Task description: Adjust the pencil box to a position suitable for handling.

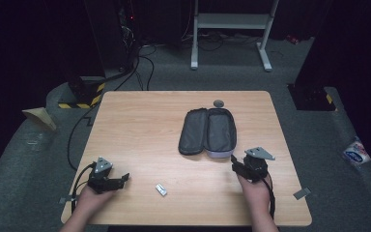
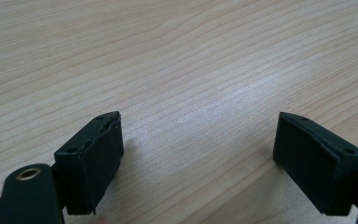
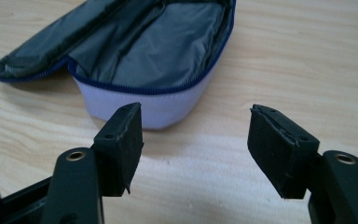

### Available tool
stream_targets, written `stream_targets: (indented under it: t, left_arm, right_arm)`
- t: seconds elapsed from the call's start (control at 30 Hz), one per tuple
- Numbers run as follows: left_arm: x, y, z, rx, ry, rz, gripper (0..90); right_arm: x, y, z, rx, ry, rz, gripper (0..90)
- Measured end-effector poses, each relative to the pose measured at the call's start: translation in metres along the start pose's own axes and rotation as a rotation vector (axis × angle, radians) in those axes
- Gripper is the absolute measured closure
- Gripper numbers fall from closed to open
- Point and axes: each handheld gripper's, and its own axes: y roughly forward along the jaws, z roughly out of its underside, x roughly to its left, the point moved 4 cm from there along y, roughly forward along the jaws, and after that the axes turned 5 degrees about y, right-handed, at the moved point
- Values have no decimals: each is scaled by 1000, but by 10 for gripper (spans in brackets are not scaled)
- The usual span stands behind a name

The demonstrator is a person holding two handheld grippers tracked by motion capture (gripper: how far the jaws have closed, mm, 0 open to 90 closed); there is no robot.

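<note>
Our right gripper stands wide and empty just before the open grey zip-up fabric pouch; our left gripper, equally wide, rests over bare light wooden worktop. We judge the small white block belongs inside: approach it squarely, grip gently.

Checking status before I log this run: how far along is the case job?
Done: zip case lies unzipped and open. In hand: nothing; left claw and right claw are open and empty. Left: small white item and grey disc sit outside the case.
</note>
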Motion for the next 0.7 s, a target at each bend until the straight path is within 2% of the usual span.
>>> stream_targets:
  t: [0.17,0.4,0.6,0.63,0.67,0.7]
  left_arm:
    - [0,0,0,-1,1,-5,166]
    - [0,0,0,-1,2,-5,166]
    - [-1,0,0,-1,2,-6,165]
    - [-1,0,0,-2,-3,-7,166]
    - [-1,0,0,-2,-3,-7,166]
    - [-1,0,0,-2,-2,-7,166]
  right_arm:
    - [5,3,-18,-23,-7,4,385]
    - [5,13,-31,-4,-4,10,418]
    - [1,29,-36,24,17,3,508]
    - [0,33,-34,29,29,2,575]
    - [0,33,-34,29,29,2,575]
    - [-1,35,-32,34,34,-2,612]
